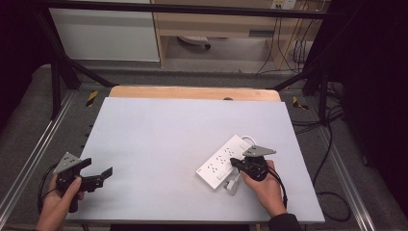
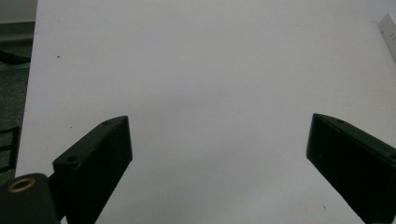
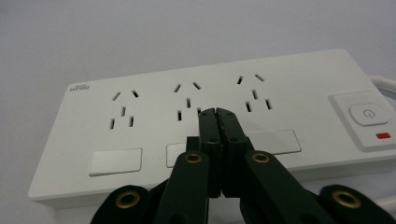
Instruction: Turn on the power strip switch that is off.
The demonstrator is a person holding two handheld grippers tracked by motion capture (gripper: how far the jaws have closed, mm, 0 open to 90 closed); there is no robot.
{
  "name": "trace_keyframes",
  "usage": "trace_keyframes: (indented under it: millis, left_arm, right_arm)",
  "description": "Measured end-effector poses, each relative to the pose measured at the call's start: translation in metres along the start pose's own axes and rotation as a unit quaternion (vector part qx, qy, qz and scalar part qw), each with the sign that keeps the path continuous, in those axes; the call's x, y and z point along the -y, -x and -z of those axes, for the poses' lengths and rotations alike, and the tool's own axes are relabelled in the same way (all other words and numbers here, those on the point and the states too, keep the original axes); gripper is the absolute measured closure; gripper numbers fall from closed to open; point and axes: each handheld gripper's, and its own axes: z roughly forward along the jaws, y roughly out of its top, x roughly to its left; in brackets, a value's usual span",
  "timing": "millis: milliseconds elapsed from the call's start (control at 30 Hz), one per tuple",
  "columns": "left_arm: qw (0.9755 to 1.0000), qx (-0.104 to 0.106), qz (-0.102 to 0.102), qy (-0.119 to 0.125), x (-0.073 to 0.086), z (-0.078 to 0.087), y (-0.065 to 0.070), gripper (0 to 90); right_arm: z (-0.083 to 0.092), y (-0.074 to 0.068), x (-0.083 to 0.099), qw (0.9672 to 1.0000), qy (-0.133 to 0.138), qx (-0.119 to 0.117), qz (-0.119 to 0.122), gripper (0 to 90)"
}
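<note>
**Closed jaws over the power strip**

Pressed flat together, with nothing between them: the black fingers (image 3: pixel 218 122) of the right gripper (image 1: pixel 234 162), tips hovering at the middle set of sockets on the power strip (image 3: pixel 289 79), whether touching its face or just above it cannot be told. Seen from the right gripper view, just beyond the tips, three socket groups in a row across the strip; below them, along its near edge, blank rectangular covers; at its far right end, a power button (image 3: pixel 369 115) with a small red mark under it. Held by the right hand (image 1: pixel 262 185), close against the strip's near long side.

On the grey table top (image 1: pixel 159 134), lying slantwise, right of centre and nearer the person's edge: the strip itself, with a white cable (image 1: pixel 248 139) looping from its far end and a small white plug (image 1: pixel 233 185) beside its near corner.

Well apart from the strip, off toward the table's left edge: the left gripper (image 1: pixel 103 174), fingers (image 2: pixel 95 161) spread wide, empty, bare table surface between them, gripped by the left hand (image 1: pixel 60 202). At the top right corner of the left gripper view, just a corner of the strip
</note>
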Motion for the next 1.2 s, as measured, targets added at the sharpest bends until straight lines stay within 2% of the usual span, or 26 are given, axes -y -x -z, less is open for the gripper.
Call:
trace_keyframes:
  millis: [1200]
  left_arm:
    - [1.0,-0.001,0.002,-0.002,0.0004,-0.0008,0.0003,7.0]
  right_arm:
    - [-0.0018,0.0028,0.003,0.9999,0.001,-0.001,-0.017,90.0]
